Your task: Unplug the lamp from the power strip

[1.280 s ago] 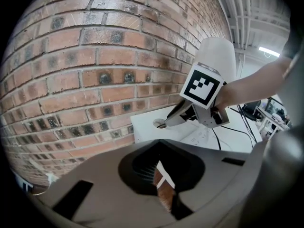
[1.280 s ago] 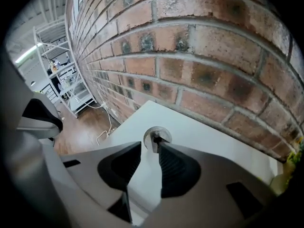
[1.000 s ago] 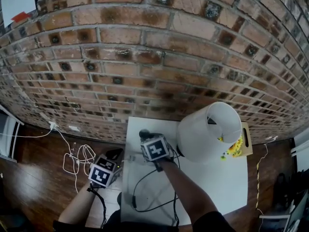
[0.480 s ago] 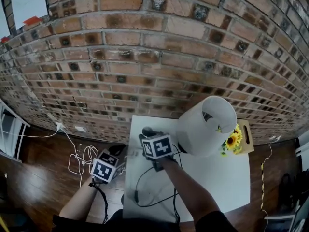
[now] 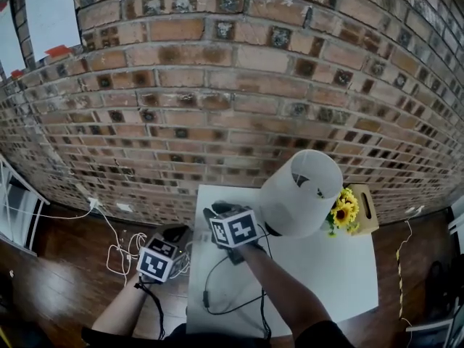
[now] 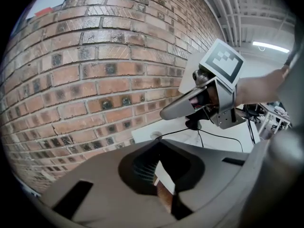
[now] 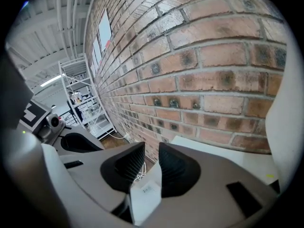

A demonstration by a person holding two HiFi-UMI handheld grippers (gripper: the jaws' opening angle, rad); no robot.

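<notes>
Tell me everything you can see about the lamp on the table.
The lamp shows mostly as a smooth white shade, perhaps fabric or paper, open at the top with a dark fitting showing inside. It stands on the white table close to the brick wall, with sunflowers just right of it. Its base is hidden under the shade.

Lamp (image 5: 301, 194), white drum shade, on tabletop (image 5: 341, 274) just right of right gripper (image 7: 151, 151) fingers; black cord (image 5: 206, 296) looped behind them.
</notes>
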